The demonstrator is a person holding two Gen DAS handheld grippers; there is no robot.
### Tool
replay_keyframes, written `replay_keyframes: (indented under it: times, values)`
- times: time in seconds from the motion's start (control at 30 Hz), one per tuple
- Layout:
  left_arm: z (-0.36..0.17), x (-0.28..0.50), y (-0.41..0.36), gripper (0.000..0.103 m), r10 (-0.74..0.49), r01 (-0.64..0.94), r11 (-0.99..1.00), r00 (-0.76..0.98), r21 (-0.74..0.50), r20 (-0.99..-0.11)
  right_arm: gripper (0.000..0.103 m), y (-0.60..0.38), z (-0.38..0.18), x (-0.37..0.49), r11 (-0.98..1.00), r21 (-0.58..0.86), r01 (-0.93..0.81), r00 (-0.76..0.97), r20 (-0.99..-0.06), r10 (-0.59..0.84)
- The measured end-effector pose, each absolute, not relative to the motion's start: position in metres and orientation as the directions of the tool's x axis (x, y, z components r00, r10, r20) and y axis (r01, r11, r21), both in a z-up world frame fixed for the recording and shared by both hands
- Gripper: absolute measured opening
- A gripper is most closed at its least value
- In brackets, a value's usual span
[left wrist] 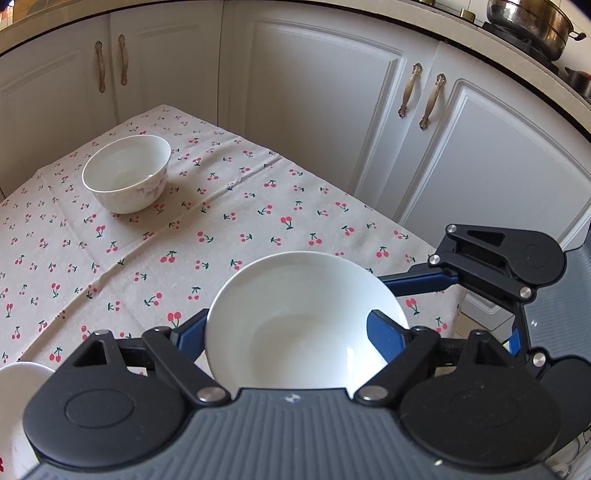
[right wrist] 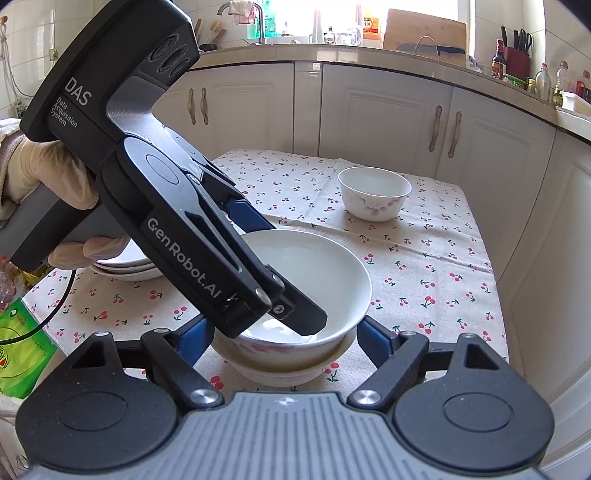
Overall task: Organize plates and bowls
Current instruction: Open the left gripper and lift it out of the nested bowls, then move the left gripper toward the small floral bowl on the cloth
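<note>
A plain white bowl (left wrist: 295, 295) (right wrist: 314, 266) rests nested in a lower bowl (right wrist: 280, 373) at the near edge of the cherry-print tablecloth (left wrist: 258, 206). My left gripper (left wrist: 288, 321) stands open over it: one finger (right wrist: 306, 317) reaches inside the upper bowl, the other lies outside its rim, and neither pinches the wall. My right gripper (right wrist: 284, 328) straddles the stack, its blue fingers (right wrist: 373, 339) against the lower bowl's sides. A third bowl (left wrist: 125, 173) (right wrist: 373, 192) with a faint pink flower stands alone farther back. Stacked white plates (right wrist: 125, 267) lie at the left.
White cabinet doors (left wrist: 314, 110) close off the space behind and right of the table. A gloved hand (right wrist: 44, 173) holds the left gripper's handle. A green packet (right wrist: 18, 343) lies off the table's left edge. A steel pot (left wrist: 528, 22) sits on the counter.
</note>
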State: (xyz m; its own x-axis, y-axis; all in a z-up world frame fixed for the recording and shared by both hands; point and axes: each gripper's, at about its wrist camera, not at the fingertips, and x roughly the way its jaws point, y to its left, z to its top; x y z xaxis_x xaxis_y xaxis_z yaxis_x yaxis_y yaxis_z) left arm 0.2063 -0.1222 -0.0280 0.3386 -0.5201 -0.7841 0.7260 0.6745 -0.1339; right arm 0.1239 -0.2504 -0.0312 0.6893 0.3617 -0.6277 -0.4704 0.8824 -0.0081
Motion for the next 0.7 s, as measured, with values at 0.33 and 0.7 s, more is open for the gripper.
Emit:
replay_keyframes:
  times: [0.33, 0.7]
  values:
    - [-0.029, 0.207, -0.119, 0.089, -0.521, 0.723, 0.676, 0.334, -0.140, -0.786, 0.095, -0.248, -0.036, 0.126, 0.882, -0.008, -0.471, 0.679, -0.642, 0.357]
    - [-0.026, 0.209, -0.095, 0.089, -0.496, 0.686, 0.716, 0.371, -0.128, -0.785, 0.103, -0.259, -0.018, 0.118, 0.892, 0.014, -0.451, 0.734, -0.563, 0.379]
